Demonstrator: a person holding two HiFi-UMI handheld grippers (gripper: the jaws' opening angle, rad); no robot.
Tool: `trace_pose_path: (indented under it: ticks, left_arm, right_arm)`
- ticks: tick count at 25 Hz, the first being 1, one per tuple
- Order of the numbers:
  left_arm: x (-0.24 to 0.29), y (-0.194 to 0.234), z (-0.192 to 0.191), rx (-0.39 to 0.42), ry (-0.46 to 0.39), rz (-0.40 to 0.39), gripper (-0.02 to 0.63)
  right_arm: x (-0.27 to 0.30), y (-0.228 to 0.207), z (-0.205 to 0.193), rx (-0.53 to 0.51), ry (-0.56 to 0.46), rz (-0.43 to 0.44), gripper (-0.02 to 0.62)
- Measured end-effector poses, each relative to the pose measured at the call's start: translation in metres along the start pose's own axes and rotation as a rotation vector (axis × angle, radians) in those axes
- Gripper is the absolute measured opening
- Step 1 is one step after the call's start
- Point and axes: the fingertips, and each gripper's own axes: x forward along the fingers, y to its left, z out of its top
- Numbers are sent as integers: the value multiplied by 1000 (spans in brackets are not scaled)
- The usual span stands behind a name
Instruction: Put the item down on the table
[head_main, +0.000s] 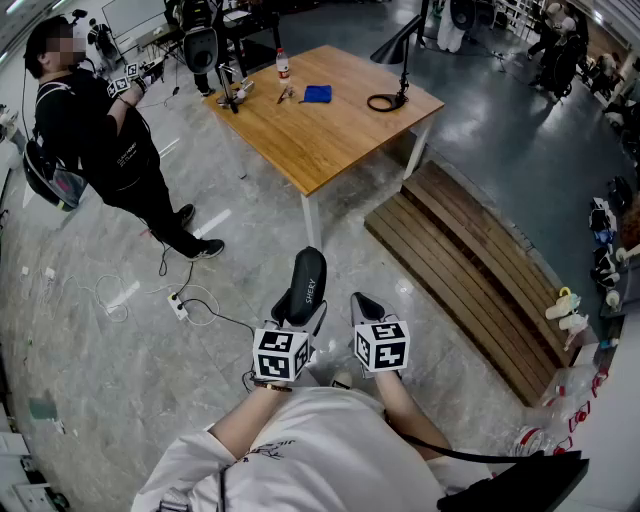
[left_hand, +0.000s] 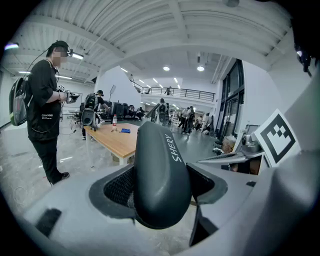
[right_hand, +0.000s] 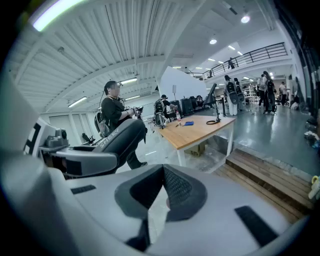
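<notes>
Head view: the left gripper (head_main: 298, 318) carries a dark case (head_main: 306, 283) over the floor (head_main: 120, 340), well apart from the wooden surface (head_main: 330, 130).

In the left gripper view its fingers (left_hand: 117, 187) stand wide and press on both sides of the case, a long rounded black shell with pale lettering along it. The case sticks up out of the grip and leans away from the person. The right gripper (head_main: 366, 305) hangs just beside the left one with nothing in it; the right gripper view shows its fingers (right_hand: 177, 190) meeting at the tips. On the far surface lie a blue cloth (head_main: 317, 93), a bottle (head_main: 283, 65) and a coiled black cable (head_main: 383, 102). A person in black (head_main: 100, 130) stands to its left. A low slatted wooden platform (head_main: 470, 270) lies on the floor at its right.
</notes>
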Motion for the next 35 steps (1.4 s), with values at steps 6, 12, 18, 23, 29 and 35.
trace_pose_path:
  ticks: [6, 12, 18, 23, 29, 35]
  left_arm:
    - [19, -2, 6, -3, 5, 13, 333]
    - [54, 17, 14, -20, 12, 8, 333]
    - [113, 48, 40, -25, 20, -22, 333]
    - [166, 87, 71, -25, 20, -47, 333]
    - [216, 143, 112, -8, 17, -57, 333]
    - [245, 176, 136, 0, 15, -66, 333]
  right_arm:
    - [6, -23, 8, -2, 2, 1, 5]
    - [36, -36, 25, -5, 5, 1, 5]
    - [88, -63, 55, 3, 18, -27, 5]
    - [142, -83, 94, 11, 18, -53, 5]
    - [210, -92, 146, 18, -1, -72, 5]
    - [253, -91, 181, 5, -15, -75, 5]
